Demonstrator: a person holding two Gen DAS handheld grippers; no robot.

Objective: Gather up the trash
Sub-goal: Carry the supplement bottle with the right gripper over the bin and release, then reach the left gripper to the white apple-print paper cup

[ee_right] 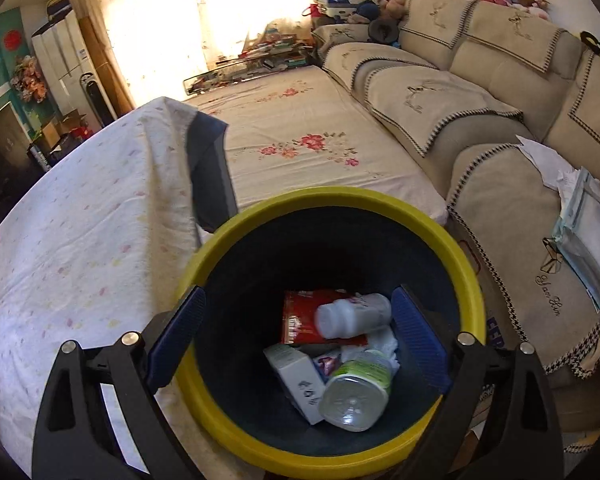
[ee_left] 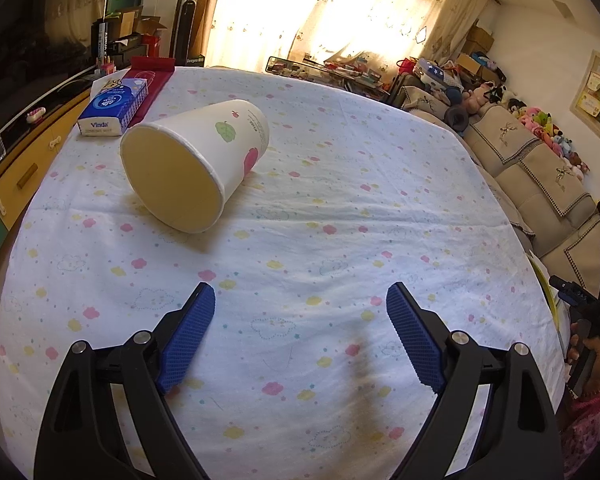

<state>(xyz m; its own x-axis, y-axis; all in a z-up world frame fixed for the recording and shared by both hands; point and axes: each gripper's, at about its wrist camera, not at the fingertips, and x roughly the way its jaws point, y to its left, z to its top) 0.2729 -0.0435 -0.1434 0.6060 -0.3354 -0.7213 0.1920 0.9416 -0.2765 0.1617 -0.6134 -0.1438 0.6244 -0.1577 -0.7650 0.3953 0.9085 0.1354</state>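
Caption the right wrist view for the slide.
Open right tool above yellow-rimmed dark plastic bin holding discarded bottles and cartons.

A large white paper cup (ee_left: 198,162) printed with green and pink apple shapes lies on its side on the cloud-patterned tablecloth, its cream-coloured open mouth turned toward the camera and its base pointing away. Beside the table stands a round dark-blue waste bin with a yellow rim (ee_right: 466,248). Inside it lie a white plastic bottle (ee_right: 352,316), a red packet (ee_right: 300,320), a small white carton (ee_right: 300,380) and a green-labelled clear bottle (ee_right: 358,392).
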